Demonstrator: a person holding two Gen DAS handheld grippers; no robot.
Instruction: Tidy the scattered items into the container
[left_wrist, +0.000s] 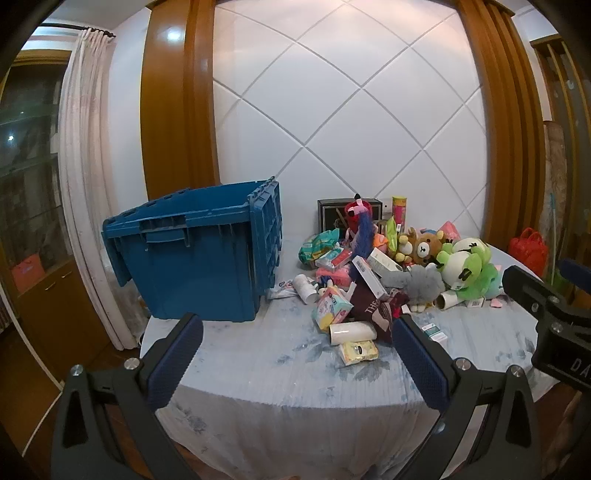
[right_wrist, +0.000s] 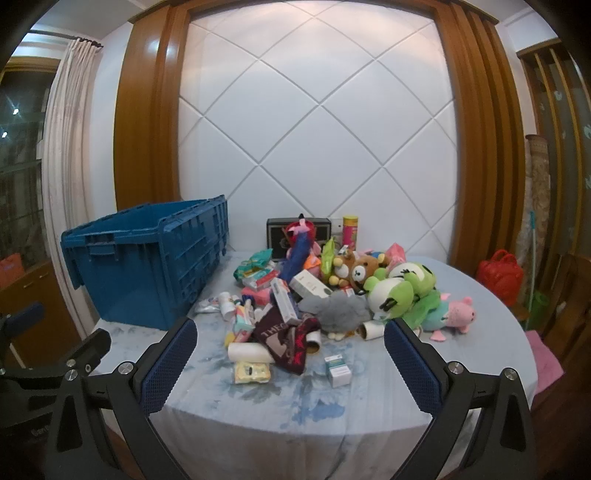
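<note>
A blue plastic crate (left_wrist: 195, 258) (right_wrist: 147, 266) stands on the left of the round table. To its right lies a heap of scattered items: a green frog plush (left_wrist: 467, 267) (right_wrist: 400, 290), a brown bear plush (left_wrist: 424, 249) (right_wrist: 364, 273), a white roll (left_wrist: 351, 331) (right_wrist: 246, 352), a yellow packet (left_wrist: 358, 351) (right_wrist: 252, 372), a dark red cloth (right_wrist: 286, 341), boxes and tissue packs. My left gripper (left_wrist: 297, 363) is open near the table's front edge, nothing between its fingers. My right gripper (right_wrist: 290, 363) is open too, short of the heap.
The table wears a pale blue floral cloth (right_wrist: 295, 406). A pink pig plush (right_wrist: 456, 314) lies at the heap's right. A black box (right_wrist: 275, 230) and a tall can (right_wrist: 351, 230) stand by the white padded wall. A red bag (right_wrist: 498, 275) sits at far right.
</note>
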